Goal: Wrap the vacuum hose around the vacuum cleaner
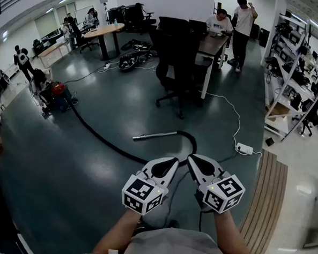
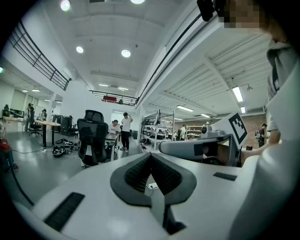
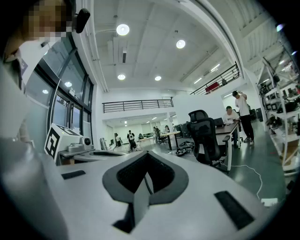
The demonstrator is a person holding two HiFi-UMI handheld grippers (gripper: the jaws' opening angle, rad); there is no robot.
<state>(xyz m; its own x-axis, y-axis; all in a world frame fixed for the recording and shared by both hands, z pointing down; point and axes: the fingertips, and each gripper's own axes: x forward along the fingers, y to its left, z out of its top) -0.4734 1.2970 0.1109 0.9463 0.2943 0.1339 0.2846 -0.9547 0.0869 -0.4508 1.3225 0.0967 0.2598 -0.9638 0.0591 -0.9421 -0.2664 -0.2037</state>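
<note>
The red and blue vacuum cleaner (image 1: 57, 95) stands far off on the floor at the left. Its black hose (image 1: 103, 138) runs across the floor towards me and curls round at a metal wand (image 1: 155, 135). Both grippers hover side by side above the floor, short of the hose's curl. My left gripper (image 1: 175, 162) is shut with nothing in it, and my right gripper (image 1: 191, 159) is shut and empty too. The left gripper view shows closed jaws (image 2: 151, 155), the vacuum (image 2: 4, 149) at the left edge and a stretch of hose (image 2: 19, 191). The right gripper view shows closed jaws (image 3: 146, 154).
A black office chair (image 1: 172, 58) and a desk (image 1: 212, 42) with two people stand beyond the wand. A white power strip (image 1: 245, 148) with its cable lies to the right. Shelves (image 1: 290, 78) line the right side, and a slatted wooden board (image 1: 268, 197) lies near my right.
</note>
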